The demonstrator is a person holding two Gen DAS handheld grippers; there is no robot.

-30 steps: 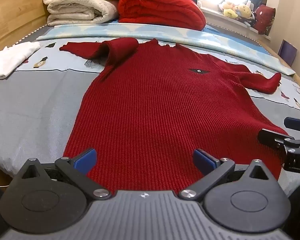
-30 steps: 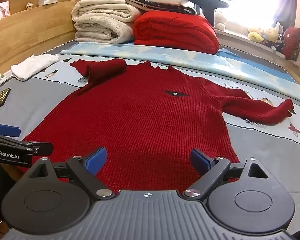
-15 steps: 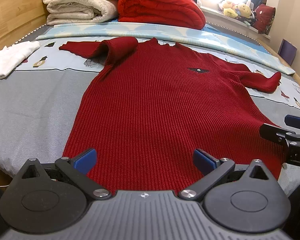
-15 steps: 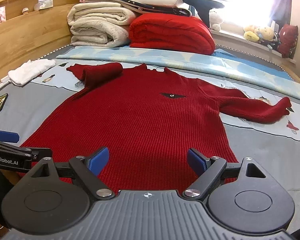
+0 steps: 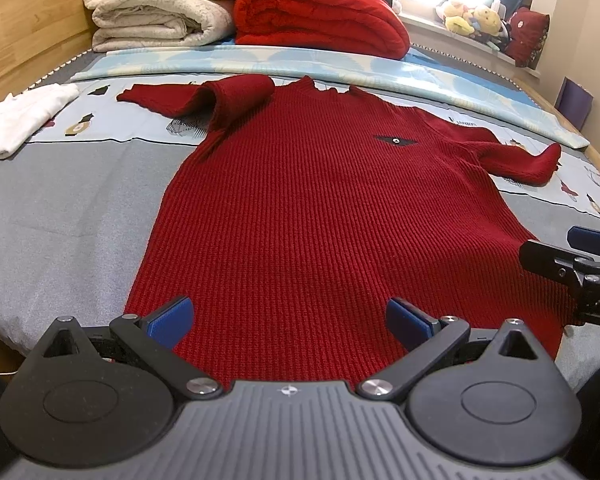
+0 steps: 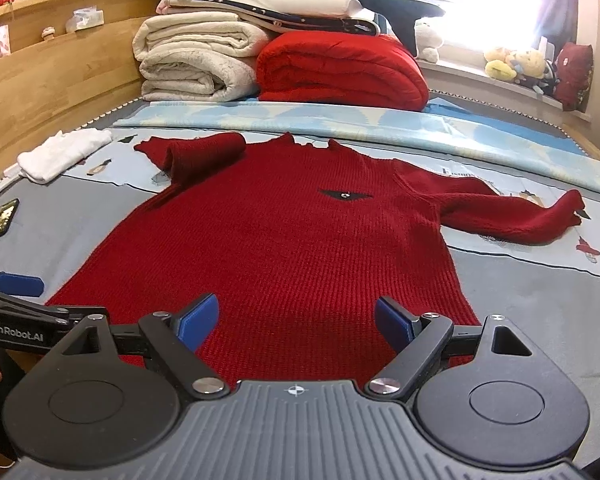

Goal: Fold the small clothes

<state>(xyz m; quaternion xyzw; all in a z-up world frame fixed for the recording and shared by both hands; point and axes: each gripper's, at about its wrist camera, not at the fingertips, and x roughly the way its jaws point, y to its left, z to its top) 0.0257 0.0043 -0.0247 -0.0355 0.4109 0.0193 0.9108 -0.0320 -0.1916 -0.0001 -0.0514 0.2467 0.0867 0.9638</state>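
Observation:
A dark red knit sweater (image 5: pixel 320 200) lies flat on the bed, hem toward me; it also shows in the right wrist view (image 6: pixel 292 240). Its left sleeve (image 5: pixel 204 96) is folded over at the shoulder, its right sleeve (image 6: pixel 512 216) stretches out to the right. My left gripper (image 5: pixel 288 316) is open and empty above the hem, toward its left corner. My right gripper (image 6: pixel 296 320) is open and empty above the hem, toward its right corner. Each gripper shows at the edge of the other's view: the right gripper (image 5: pixel 576 256), the left gripper (image 6: pixel 16 296).
Folded cream blankets (image 5: pixel 160 8) and a red blanket (image 5: pixel 320 20) are stacked at the bed's head. A white garment (image 5: pixel 20 120) lies far left. A phone on a cable (image 6: pixel 2 220) lies at the left edge. Plush toys (image 6: pixel 516 64) line the windowsill. A wooden headboard (image 6: pixel 40 80) runs along the left.
Both grippers have drawn back slightly from the sweater, the right one also rising and tilting up a little. The sweater has not moved and both grippers stay open.

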